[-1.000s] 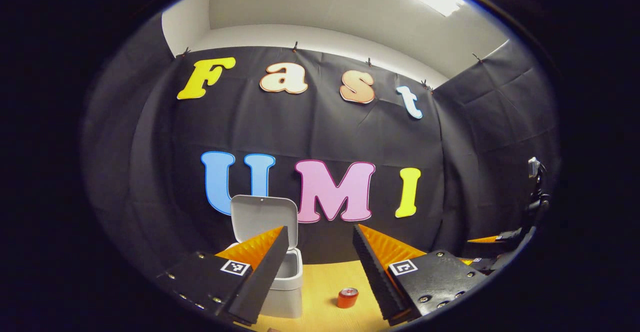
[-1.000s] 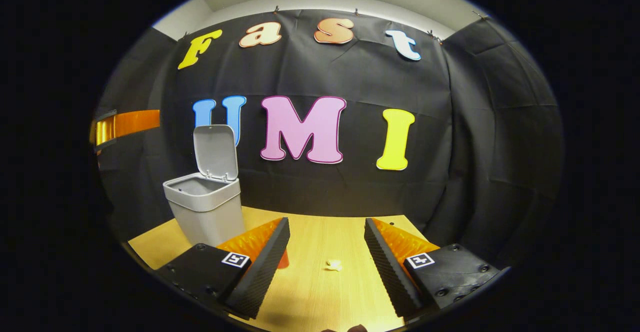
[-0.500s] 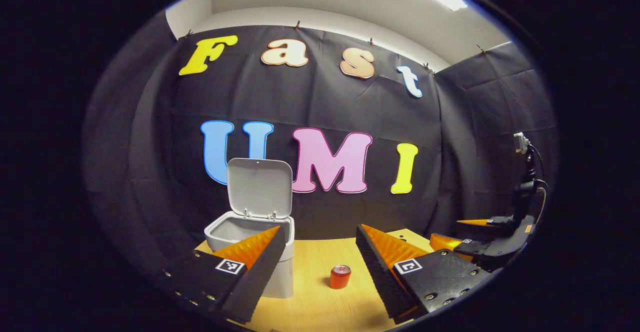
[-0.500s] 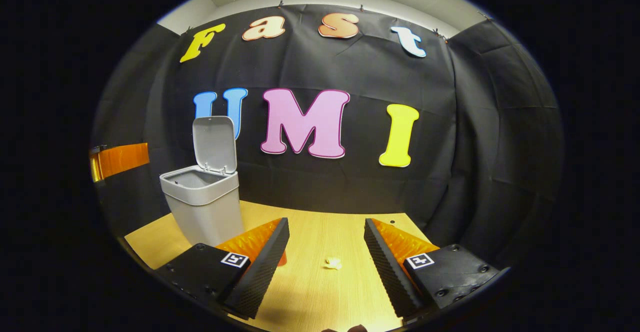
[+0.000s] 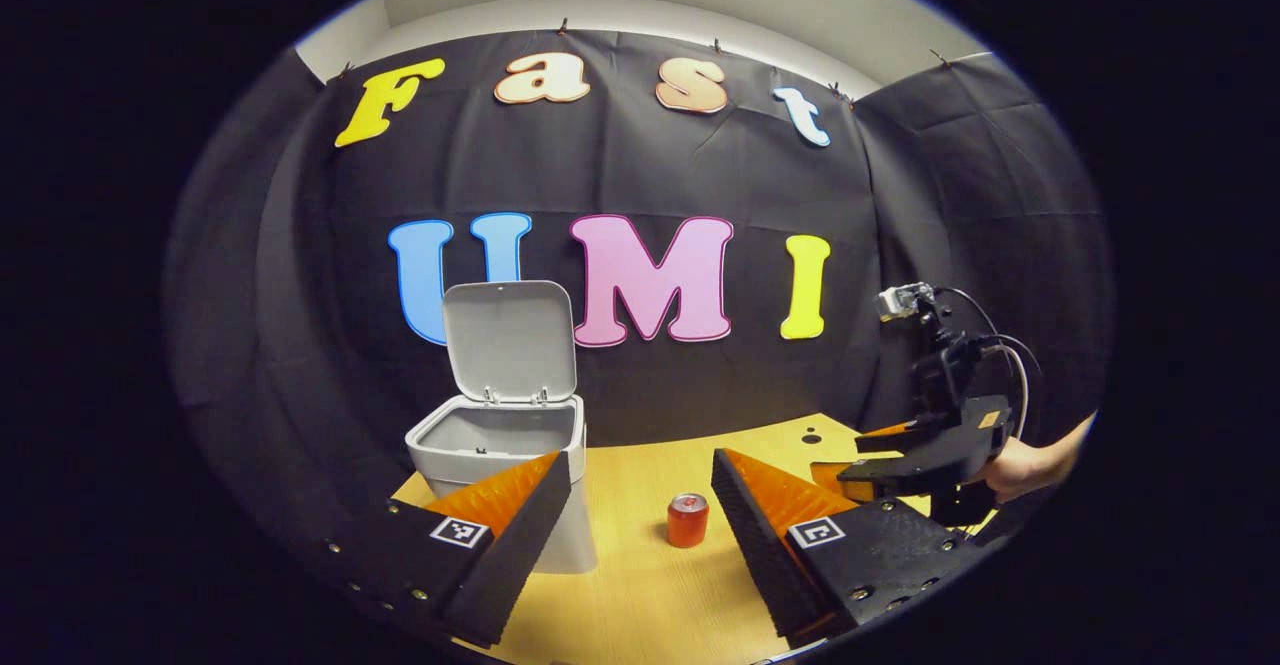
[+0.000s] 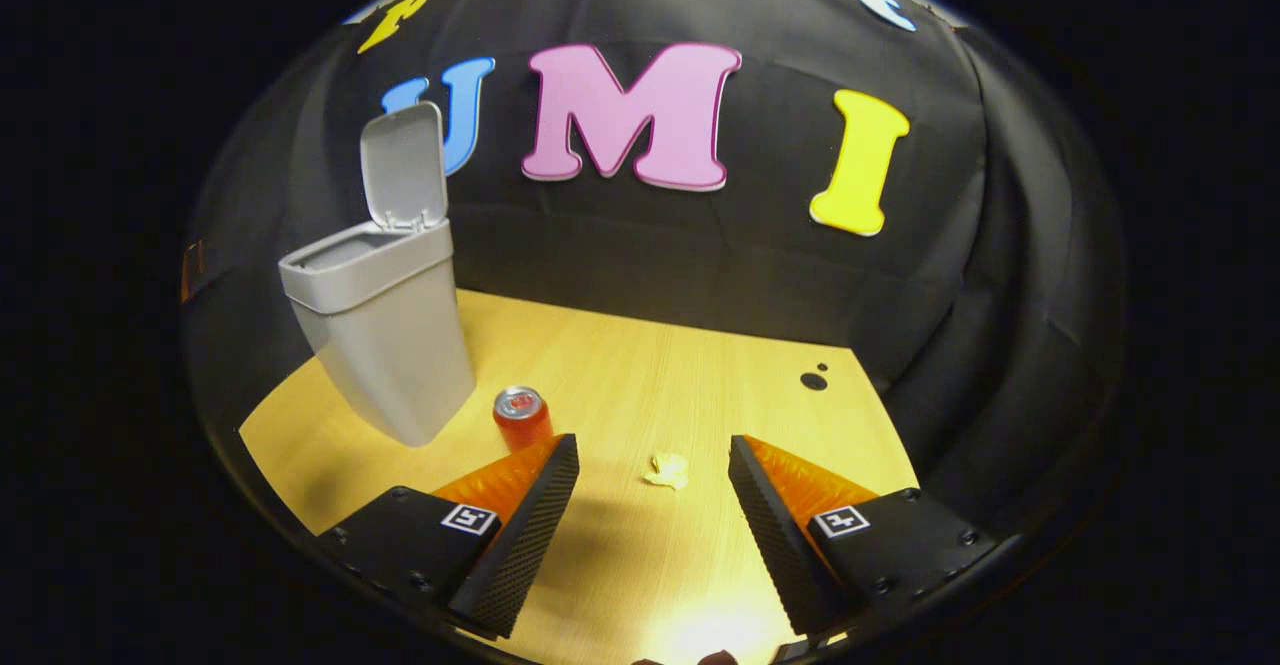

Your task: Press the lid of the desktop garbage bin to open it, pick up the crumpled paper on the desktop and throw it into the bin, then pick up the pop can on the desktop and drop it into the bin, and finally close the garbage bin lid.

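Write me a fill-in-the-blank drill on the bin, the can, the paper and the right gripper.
1. The garbage bin has its lid ____.
2. The pop can stands ____ on the desktop, beside the bin.
3. The crumpled paper lies on the desktop ahead of the open ____ gripper.
4. The paper is ____ in colour.

Missing words: open; upright; right; white

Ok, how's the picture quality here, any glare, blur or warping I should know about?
Right gripper view: a bright glare patch on the desk at the bottom edge; the bin bows and leans from fisheye warping; the paper stays sharp. Left gripper view: evenly lit, the can crisp, the wall curved.
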A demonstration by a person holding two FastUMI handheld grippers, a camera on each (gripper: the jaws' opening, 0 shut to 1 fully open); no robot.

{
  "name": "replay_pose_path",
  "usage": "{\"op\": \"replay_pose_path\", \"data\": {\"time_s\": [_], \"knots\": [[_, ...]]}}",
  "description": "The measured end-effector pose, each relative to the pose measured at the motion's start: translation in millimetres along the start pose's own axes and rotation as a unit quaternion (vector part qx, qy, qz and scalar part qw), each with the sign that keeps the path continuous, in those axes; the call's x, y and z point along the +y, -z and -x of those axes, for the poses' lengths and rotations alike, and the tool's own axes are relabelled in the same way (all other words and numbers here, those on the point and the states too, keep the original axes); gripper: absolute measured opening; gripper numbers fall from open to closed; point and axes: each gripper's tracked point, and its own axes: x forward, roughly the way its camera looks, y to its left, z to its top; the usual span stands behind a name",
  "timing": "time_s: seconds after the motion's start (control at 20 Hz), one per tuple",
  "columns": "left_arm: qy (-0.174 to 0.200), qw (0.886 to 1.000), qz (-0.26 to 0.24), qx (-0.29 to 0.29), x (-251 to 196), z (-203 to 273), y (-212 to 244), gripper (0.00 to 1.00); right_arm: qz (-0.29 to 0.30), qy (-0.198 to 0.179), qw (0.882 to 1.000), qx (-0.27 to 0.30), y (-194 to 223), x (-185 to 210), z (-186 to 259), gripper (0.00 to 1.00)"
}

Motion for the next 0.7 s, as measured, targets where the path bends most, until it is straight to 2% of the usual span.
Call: {"op": "replay_pose_path", "data": {"time_s": [0.2,0.3,0.5,0.7], "knots": [[-0.005,1.0,0.004,0.027,-17.9,2.7,18.9,0.93,0.036,-0.016,0.997,0.063,31.3,-5.3,-49.7,0.99],[-0.023,0.999,-0.007,0.028,-17.4,0.5,18.1,0.93,0.035,-0.026,0.994,0.104,51.7,-6.4,-75.1,0.99],[-0.05,0.998,-0.013,0.024,-15.0,-4.5,14.3,0.93,0.015,-0.04,0.987,0.154,75.3,-10.1,-117.9,0.99],[-0.08,0.996,-0.002,0.036,-10.9,-6.8,20.6,0.94,0.033,-0.041,0.979,0.197,102.1,-17.6,-150.6,0.98]]}}
